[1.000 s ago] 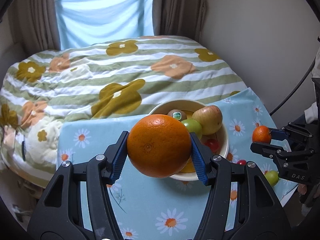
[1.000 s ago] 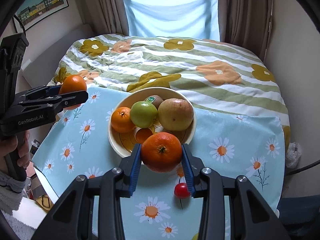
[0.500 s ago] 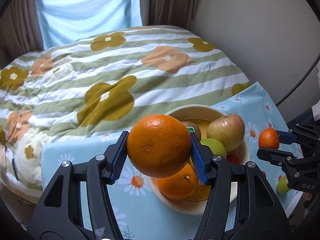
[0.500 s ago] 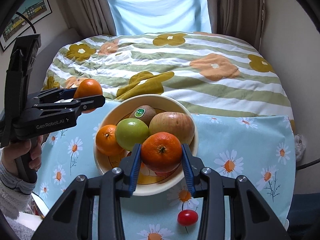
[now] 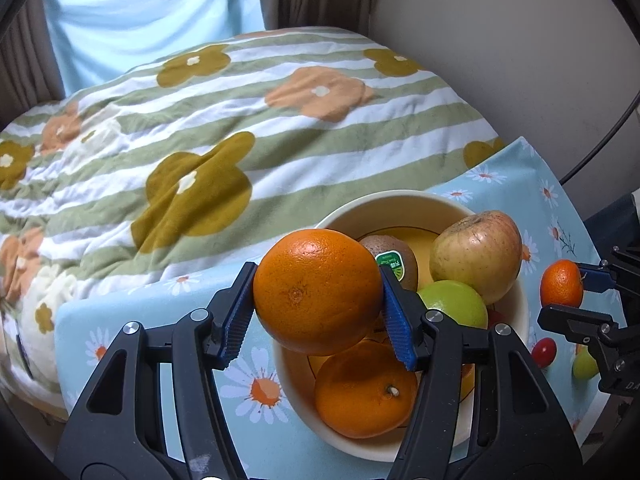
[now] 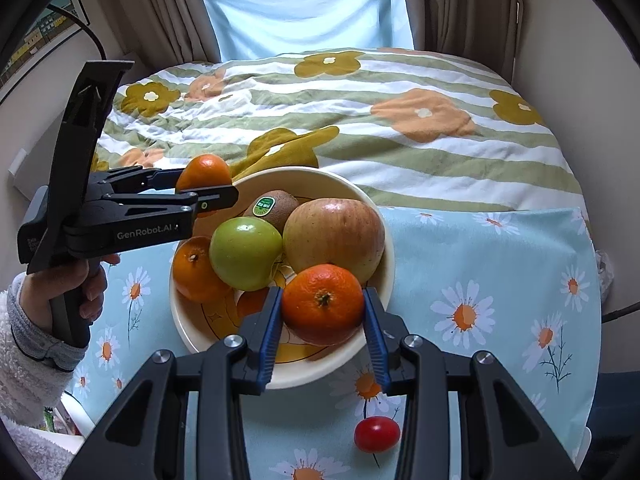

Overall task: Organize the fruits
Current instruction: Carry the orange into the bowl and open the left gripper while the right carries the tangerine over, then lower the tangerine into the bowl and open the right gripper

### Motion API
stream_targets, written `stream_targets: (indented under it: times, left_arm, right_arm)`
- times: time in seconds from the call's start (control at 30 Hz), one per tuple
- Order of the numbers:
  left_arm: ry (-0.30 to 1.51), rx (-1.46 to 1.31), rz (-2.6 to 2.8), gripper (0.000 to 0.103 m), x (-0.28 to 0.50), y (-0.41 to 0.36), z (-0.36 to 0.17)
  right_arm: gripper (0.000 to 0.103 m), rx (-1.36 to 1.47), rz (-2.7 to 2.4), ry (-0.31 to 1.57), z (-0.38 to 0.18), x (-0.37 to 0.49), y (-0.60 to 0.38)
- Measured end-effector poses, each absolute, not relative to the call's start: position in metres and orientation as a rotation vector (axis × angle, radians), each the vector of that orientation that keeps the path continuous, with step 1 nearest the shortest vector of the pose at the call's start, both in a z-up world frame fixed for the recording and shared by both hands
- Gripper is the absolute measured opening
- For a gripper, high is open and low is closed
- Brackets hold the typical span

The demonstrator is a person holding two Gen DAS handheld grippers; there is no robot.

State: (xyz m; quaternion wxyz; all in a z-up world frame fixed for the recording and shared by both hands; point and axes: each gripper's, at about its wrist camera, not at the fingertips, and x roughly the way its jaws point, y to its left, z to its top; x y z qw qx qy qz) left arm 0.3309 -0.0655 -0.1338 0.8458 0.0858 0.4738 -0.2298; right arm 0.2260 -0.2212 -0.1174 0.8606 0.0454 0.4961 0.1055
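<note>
My left gripper (image 5: 318, 300) is shut on a large orange (image 5: 316, 288), held over the left rim of the cream bowl (image 5: 400, 200). My right gripper (image 6: 322, 312) is shut on a smaller mandarin (image 6: 320, 300) above the bowl's near rim (image 6: 304, 372). Inside the bowl lie a kiwi (image 6: 274, 206), a red-yellow apple (image 6: 332, 236), a green apple (image 6: 244, 252) and an orange (image 6: 192, 268). Each gripper shows in the other's view: the left gripper (image 6: 208, 188) with its orange (image 6: 204, 170), and the right gripper (image 5: 576, 292) with its mandarin (image 5: 560, 284).
A cherry tomato (image 6: 376, 434) and a small green fruit (image 5: 584, 366) lie on the daisy-print cloth (image 6: 500, 280) near the bowl. A striped flower quilt (image 5: 200, 120) covers the bed behind. A wall stands close on the right. A person's hand (image 6: 80, 280) grips the left handle.
Both grippers have come down and in toward the bowl with their fruit still held. The bowl looks larger and nearer in both views.
</note>
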Motion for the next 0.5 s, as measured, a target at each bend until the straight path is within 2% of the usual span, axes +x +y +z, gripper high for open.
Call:
stream_targets:
  times: [0.07,0.1,0.13,0.17,0.5]
  left_arm:
    - [1.0,0.188,-0.478,0.064,0.332,-0.067,-0.135]
    - [0.997,0.185,-0.48,0.072,0.332,-0.068,-0.134]
    - [0.994,0.176,-0.488,0.092,0.332,-0.067,-0.132]
    - [0.981,0.167,-0.483,0.102,0.332,-0.066,-0.128]
    - [0.938,0.104,-0.447,0.103,0.328,-0.039,-0.098]
  right_arm:
    - [0.036,0.104,0.216,1.039,-0.118,0.227,-0.223]
    - [0.036,0.107,0.213,1.038,-0.118,0.228,-0.224]
    - [0.036,0.109,0.213,1.037,-0.118,0.229,-0.225]
    - [0.036,0.11,0.213,1.036,-0.118,0.229,-0.225]
    - [0.036,0.099,0.224,1.035,-0.113,0.226,-0.225]
